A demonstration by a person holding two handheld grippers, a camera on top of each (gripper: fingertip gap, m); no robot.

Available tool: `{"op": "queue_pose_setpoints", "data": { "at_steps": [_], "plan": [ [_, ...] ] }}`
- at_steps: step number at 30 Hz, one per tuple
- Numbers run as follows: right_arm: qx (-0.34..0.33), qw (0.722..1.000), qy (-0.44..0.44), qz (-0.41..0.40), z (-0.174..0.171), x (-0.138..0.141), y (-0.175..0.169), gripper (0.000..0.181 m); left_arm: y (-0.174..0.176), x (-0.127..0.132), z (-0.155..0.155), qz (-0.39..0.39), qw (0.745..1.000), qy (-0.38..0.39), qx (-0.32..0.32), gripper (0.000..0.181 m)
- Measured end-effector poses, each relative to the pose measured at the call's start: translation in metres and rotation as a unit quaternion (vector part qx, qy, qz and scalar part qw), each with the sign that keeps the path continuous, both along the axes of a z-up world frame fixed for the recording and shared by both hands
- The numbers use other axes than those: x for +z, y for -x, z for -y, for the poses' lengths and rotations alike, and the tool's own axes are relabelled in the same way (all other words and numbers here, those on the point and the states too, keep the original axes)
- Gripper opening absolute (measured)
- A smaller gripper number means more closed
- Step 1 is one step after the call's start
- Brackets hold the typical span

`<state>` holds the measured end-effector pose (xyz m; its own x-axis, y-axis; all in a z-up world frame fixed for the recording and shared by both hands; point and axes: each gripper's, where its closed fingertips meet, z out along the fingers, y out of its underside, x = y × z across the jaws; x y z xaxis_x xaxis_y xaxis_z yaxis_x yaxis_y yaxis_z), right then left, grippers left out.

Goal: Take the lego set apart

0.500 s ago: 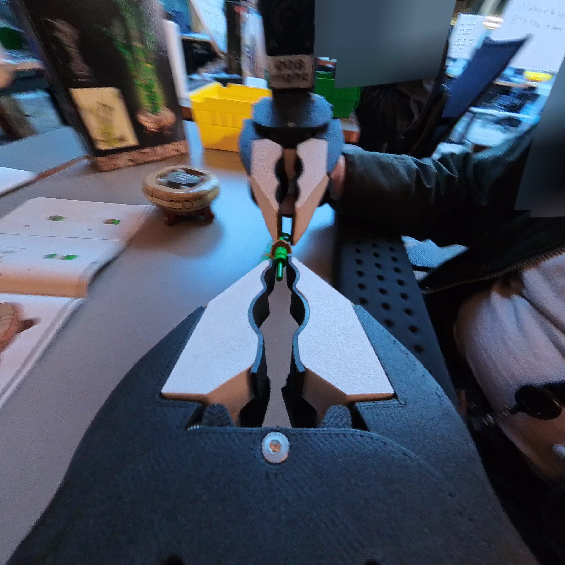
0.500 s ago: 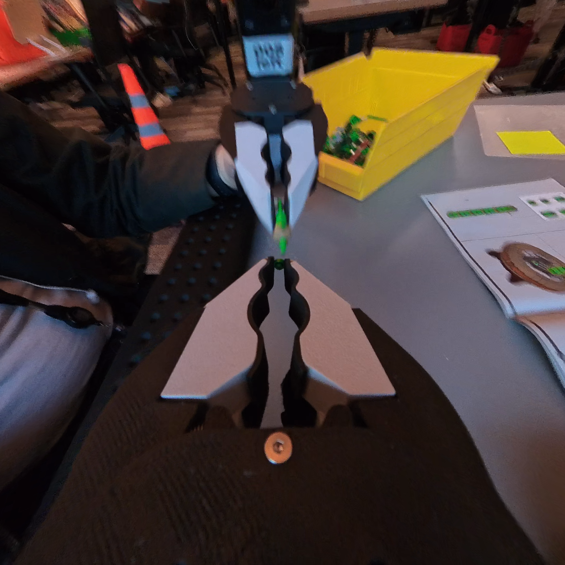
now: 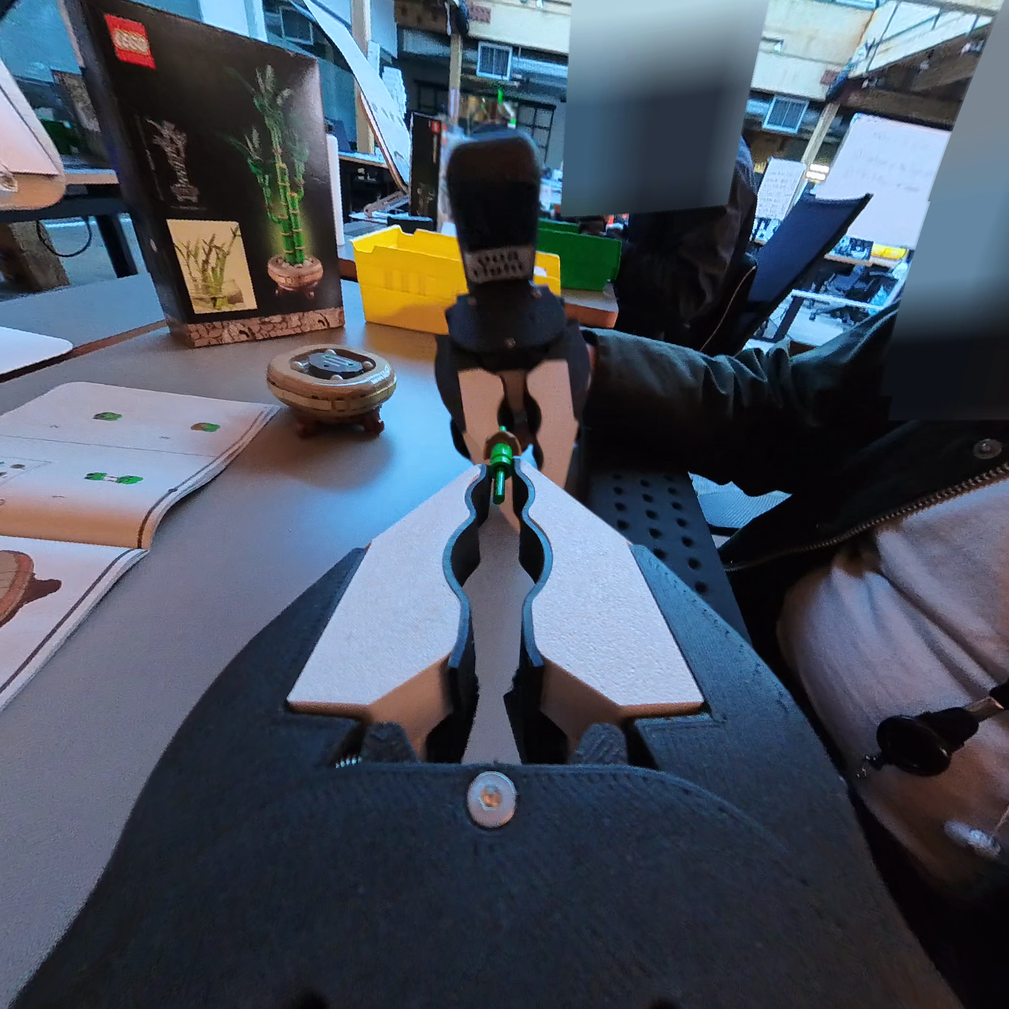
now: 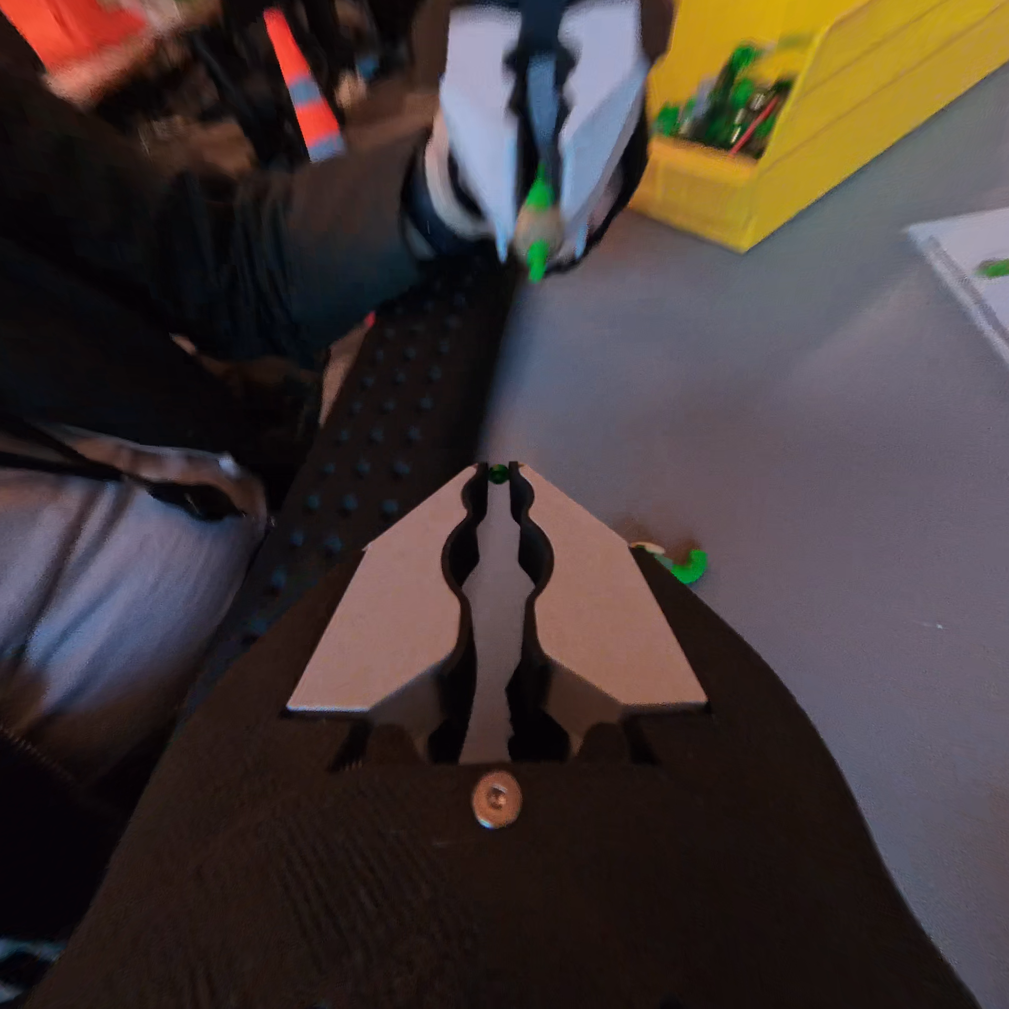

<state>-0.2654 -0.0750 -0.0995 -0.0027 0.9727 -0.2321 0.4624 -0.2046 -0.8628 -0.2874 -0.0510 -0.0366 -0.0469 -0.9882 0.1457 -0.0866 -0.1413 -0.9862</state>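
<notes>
left gripper (image 3: 498,475) pinches a green stem piece (image 3: 498,469); right gripper (image 4: 498,473) pinches a small green bit (image 4: 498,474). the two look pulled apart, judging by the gap. round tan base (image 3: 331,378) stands intact far left on the grey table (image 3: 306,524); one green piece (image 4: 687,567) lies loose. yellow bin (image 4: 819,125) holds removed parts, so the work seems well along. open booklet (image 3: 109,464), set box (image 3: 218,180), cluttered workshop behind.

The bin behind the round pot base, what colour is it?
Yellow. The bin shows best in the left wrist view, behind the pot base.
</notes>
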Motion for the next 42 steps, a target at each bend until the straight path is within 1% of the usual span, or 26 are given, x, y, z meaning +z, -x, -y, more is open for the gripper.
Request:
{"op": "queue_pose_setpoints", "data": {
  "at_steps": [2,3,5,7,9,10,12,14,16,20,22,23,25,28,31,33,35,38,42],
  "plan": [
    [0.019,0.998,-0.041,0.051,0.006,-0.019,0.004,0.007,0.002,-0.001,-0.005,-0.001,1.0,0.005,0.009,0.005],
    [0.026,0.996,-0.065,0.062,0.007,-0.023,0.006,0.007,0.001,-0.007,-0.009,-0.016,1.0,0.006,0.02,0.005],
    [0.034,0.991,-0.12,0.054,0.007,-0.02,0.008,0.007,-0.001,-0.026,-0.019,-0.069,0.996,0.007,0.051,0.005],
    [0.033,0.984,-0.166,0.055,0.003,-0.02,0.005,0.007,0.0,-0.054,-0.033,-0.141,0.986,0.023,0.087,0.006],
    [0.038,0.982,-0.166,0.088,0.002,-0.034,0.001,0.007,0.0,-0.075,-0.033,-0.194,0.976,0.057,0.079,0.006],
    [0.041,0.981,-0.154,0.109,0.003,-0.043,-0.001,0.007,-0.002,-0.079,-0.031,-0.203,0.974,0.069,0.072,0.006],
    [0.044,0.978,-0.14,0.15,0.003,-0.057,-0.003,0.015,-0.002,-0.079,-0.031,-0.202,0.974,0.063,0.075,0.005],
    [0.042,0.979,-0.135,0.143,0.003,-0.054,-0.001,0.023,-0.002,-0.076,-0.031,-0.196,0.976,0.055,0.076,0.005],
    [0.028,0.983,-0.136,0.122,-0.002,-0.043,-0.003,0.023,-0.003,-0.072,-0.028,-0.186,0.978,0.06,0.066,0.005],
    [-0.017,0.989,-0.142,0.033,-0.014,-0.003,-0.007,0.022,-0.006,-0.065,-0.021,-0.171,0.983,0.039,0.05,0.005],
    [-0.027,0.989,-0.143,0.015,-0.017,0.005,-0.009,0.022,-0.007,-0.063,-0.018,-0.169,0.984,0.026,0.046,0.005],
    [-0.024,0.99,-0.138,0.021,-0.015,0.002,-0.009,0.022,-0.007,-0.063,-0.019,-0.17,0.984,0.022,0.049,0.005],
    [-0.007,0.991,-0.124,0.049,-0.01,-0.012,-0.008,0.023,-0.006,-0.064,-0.019,-0.17,0.984,0.026,0.049,0.006],
    [0.005,0.984,-0.144,0.105,-0.01,-0.033,-0.009,0.026,-0.005,-0.065,-0.021,-0.172,0.983,0.034,0.052,0.005],
    [-0.014,0.979,-0.171,0.111,-0.018,-0.032,-0.012,0.025,-0.004,-0.064,-0.026,-0.171,0.982,0.028,0.068,0.005],
    [-0.024,0.981,-0.166,0.094,-0.021,-0.026,-0.011,0.025,-0.002,-0.064,-0.03,-0.171,0.981,0.033,0.08,0.006],
    [-0.028,0.983,-0.16,0.09,-0.021,-0.025,-0.008,0.025,0.0,-0.066,-0.036,-0.175,0.979,0.042,0.095,0.006],
    [-0.008,0.985,-0.143,0.091,-0.009,-0.03,0.004,0.023,0.003,-0.071,-0.042,-0.185,0.975,0.049,0.11,0.005],
    [0.007,0.98,-0.15,0.128,-0.001,-0.044,0.018,0.022,0.003,-0.073,-0.043,-0.192,0.974,0.044,0.114,0.005]
  ]
}}
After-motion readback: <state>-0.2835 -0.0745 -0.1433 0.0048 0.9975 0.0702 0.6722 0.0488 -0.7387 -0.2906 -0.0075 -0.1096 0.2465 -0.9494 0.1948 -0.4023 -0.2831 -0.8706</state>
